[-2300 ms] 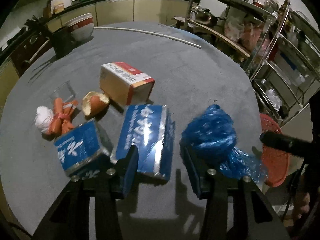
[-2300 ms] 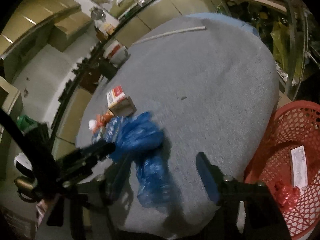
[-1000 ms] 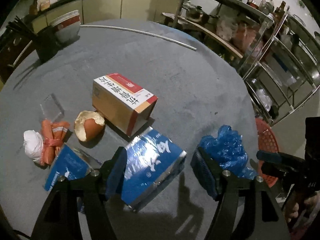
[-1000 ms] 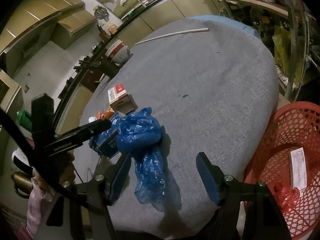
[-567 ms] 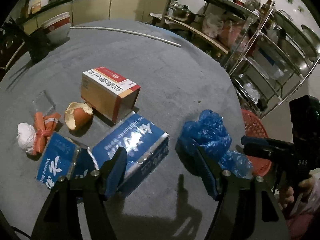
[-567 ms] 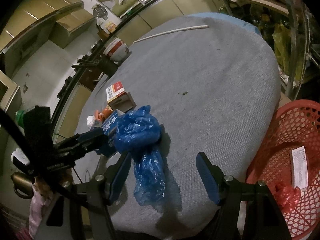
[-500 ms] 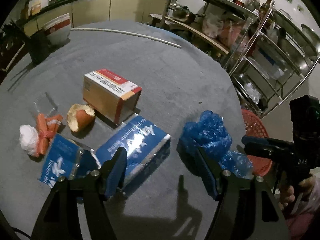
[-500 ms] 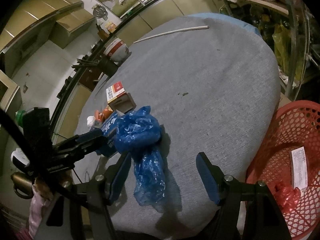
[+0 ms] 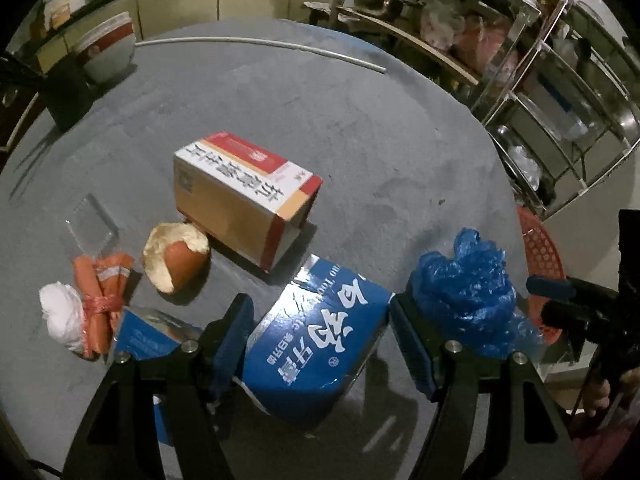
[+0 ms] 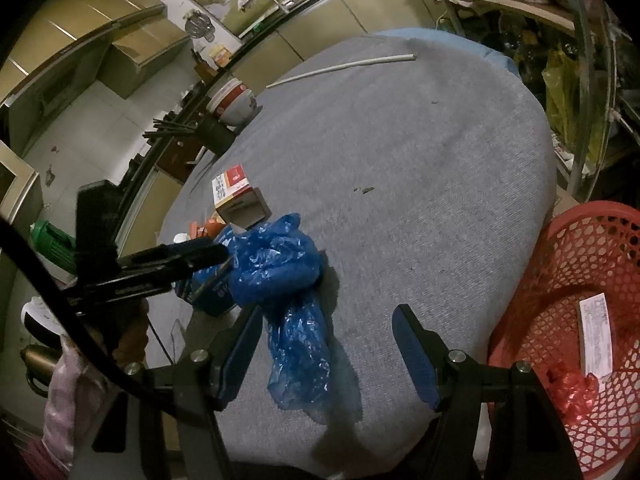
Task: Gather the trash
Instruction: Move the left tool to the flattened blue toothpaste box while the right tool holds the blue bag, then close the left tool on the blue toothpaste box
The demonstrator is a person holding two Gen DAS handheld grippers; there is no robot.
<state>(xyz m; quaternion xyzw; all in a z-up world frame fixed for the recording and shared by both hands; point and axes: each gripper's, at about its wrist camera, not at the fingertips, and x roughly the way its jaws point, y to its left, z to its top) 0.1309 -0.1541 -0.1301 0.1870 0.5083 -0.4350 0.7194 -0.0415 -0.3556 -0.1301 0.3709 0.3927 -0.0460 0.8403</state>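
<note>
On the grey round table lie a blue box (image 9: 320,344), a second blue box (image 9: 148,340), a tan box with a red-and-white top (image 9: 244,196), an eggshell (image 9: 176,256), orange sausages with a white wad (image 9: 92,304) and a crumpled blue plastic bag (image 9: 468,304). My left gripper (image 9: 320,344) is open, its jaws on either side of the blue box. My right gripper (image 10: 326,352) is open over the table's near edge, with the blue bag (image 10: 288,280) between its jaws. A red mesh basket (image 10: 576,280) beside the table holds a white slip and red plastic.
A clear plastic piece (image 9: 92,220) lies left of the eggshell. A white rod (image 9: 260,44) and stacked bowls (image 9: 104,48) sit at the table's far side. Metal shelving (image 9: 560,100) stands to the right. The left gripper shows in the right wrist view (image 10: 160,264).
My left gripper has moved forward and lower, so the blue box now sits between its jaws. My right gripper has hardly moved. The trash lies where it was.
</note>
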